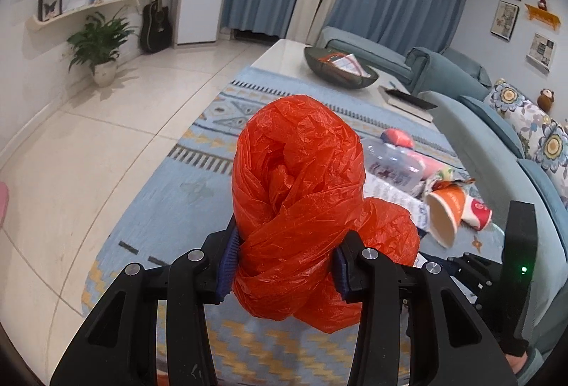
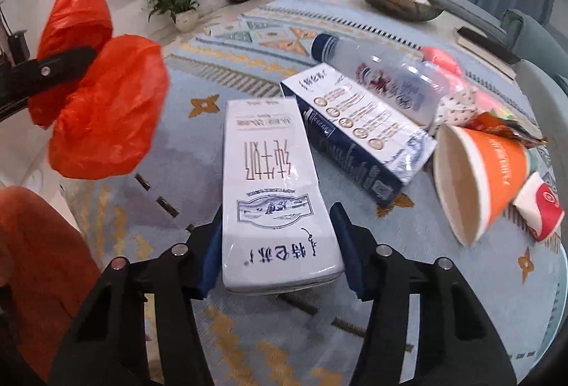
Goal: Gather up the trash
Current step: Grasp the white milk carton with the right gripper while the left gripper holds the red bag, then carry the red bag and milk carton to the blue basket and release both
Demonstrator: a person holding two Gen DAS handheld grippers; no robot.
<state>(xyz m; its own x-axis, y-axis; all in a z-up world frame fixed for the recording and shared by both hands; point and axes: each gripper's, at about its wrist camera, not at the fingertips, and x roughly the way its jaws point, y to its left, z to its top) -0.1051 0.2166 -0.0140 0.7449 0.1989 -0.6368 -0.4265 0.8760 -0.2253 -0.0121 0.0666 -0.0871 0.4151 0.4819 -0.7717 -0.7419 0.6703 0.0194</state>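
In the left wrist view we find the center blocked by the red bag (image 1: 298, 201), which fills the space ahead of the fingers. The rug (image 1: 170, 194) at left and the tile floor (image 1: 88, 137) beyond it are open. At right, the sofa (image 1: 497, 152) closes the edge.

In the right wrist view we see the white carton (image 2: 269, 187) between the fingers, filling the center. Right of it the blue carton (image 2: 358, 130), bottle (image 2: 376, 73) and orange cup (image 2: 486, 173) lie close together, with only narrow gaps. Bare rug shows at lower right and between the bag and the white carton.
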